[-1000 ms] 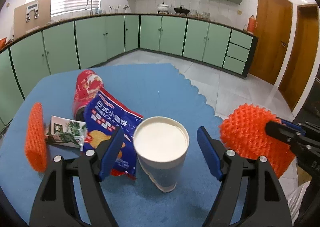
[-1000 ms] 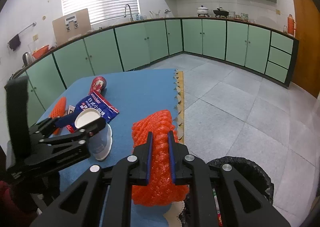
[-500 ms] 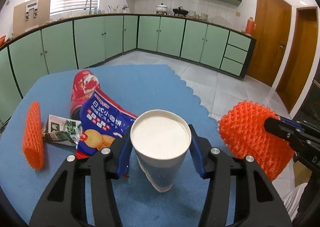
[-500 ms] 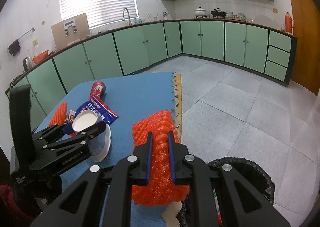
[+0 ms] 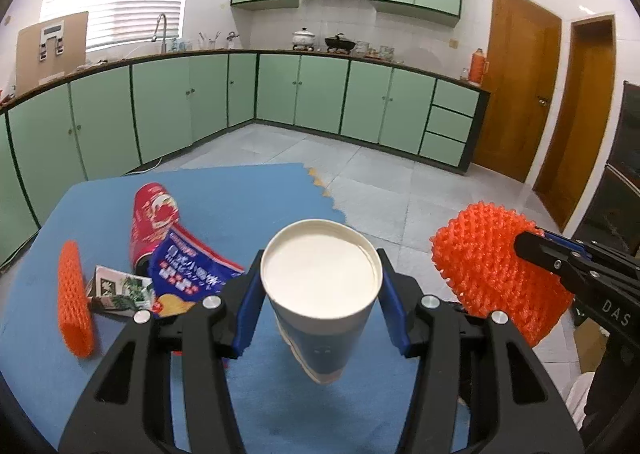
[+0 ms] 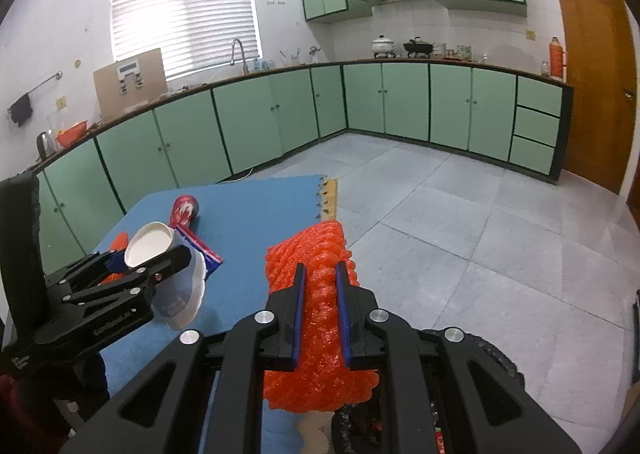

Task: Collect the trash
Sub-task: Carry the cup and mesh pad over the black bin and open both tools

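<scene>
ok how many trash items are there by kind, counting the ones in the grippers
orange foam nets: 2
paper cup: 1
red can: 1
blue snack bag: 1
small carton: 1
total: 6

The paper cup (image 5: 320,294) was white inside with a blue wall and white base, the two foam nets (image 5: 496,274) bright orange and knobbly, the can (image 5: 154,219) red with white markings, the snack bag (image 5: 188,278) blue with white lettering, the mat (image 5: 240,197) plain blue, and the cabinets (image 5: 304,93) pale green with dark edging.
</scene>
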A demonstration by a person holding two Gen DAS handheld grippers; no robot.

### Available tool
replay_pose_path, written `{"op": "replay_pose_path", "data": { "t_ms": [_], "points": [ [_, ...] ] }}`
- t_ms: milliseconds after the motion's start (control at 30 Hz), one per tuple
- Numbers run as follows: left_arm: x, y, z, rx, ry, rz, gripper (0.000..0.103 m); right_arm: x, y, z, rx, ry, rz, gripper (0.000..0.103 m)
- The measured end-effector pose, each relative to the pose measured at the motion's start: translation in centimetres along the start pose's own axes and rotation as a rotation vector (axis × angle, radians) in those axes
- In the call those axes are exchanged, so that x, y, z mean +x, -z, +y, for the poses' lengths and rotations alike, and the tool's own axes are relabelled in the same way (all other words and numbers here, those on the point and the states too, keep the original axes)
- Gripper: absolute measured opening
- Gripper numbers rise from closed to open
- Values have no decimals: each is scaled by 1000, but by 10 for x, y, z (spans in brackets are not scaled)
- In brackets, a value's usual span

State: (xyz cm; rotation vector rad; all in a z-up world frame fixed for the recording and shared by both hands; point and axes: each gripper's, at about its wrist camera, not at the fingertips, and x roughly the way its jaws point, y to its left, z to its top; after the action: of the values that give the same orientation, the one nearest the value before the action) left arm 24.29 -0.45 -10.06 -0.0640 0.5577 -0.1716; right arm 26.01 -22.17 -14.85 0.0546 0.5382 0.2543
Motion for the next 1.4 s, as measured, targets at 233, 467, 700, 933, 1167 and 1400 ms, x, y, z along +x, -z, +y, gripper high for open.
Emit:
{"op": "replay_pose_path", "data": {
  "t_ms": [233, 467, 700, 933, 1167, 1400],
  "points": [
    [-3, -7, -26, 29, 50, -19, 50, -20, -2, -23, 34, 64, -26, 14],
    [1, -11, -61, 67, 118, -26, 50, -39, 3, -54, 71, 135, -41, 14],
    [13, -6, -103, 110, 200, -16, 50, -59, 15, -90, 124, 210, -48, 14],
    [32, 9, -149, 166, 282, 7, 50, -70, 35, -129, 185, 283, -25, 14],
    [59, 30, -184, 216, 322, 65, 50, -69, 60, -163, 226, 343, 27, 14],
    [83, 46, -207, 237, 370, 143, 52, -60, 77, -188, 267, 350, 72, 14]
  ]
}}
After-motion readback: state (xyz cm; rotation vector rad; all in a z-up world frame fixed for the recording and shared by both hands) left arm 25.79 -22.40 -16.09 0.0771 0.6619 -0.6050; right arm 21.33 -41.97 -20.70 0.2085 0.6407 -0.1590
